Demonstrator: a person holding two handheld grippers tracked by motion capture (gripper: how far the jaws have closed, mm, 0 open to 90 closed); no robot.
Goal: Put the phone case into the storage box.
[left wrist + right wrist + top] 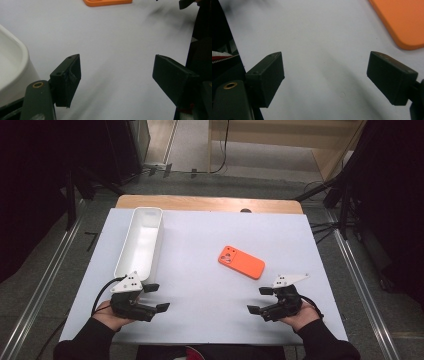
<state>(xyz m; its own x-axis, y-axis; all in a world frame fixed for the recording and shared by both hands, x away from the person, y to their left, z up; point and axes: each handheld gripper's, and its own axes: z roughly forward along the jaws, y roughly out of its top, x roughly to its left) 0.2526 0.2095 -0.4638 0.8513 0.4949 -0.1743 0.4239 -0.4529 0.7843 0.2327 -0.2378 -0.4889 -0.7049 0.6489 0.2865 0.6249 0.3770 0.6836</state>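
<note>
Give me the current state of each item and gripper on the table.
Orange phone case: flat on the white table cover, camera cutout up, untouched.
White tray: upright, empty.
Left gripper: open, holding nothing.
Right gripper: open, holding nothing.

A white sheet (210, 310) covers a wooden table (210, 203) standing on grey carpet (50, 285). Metal rails (42, 285) run along the floor at both sides, and pale wooden furniture (300, 135) stands beyond amid dark equipment and loose cables (225, 150).
</note>
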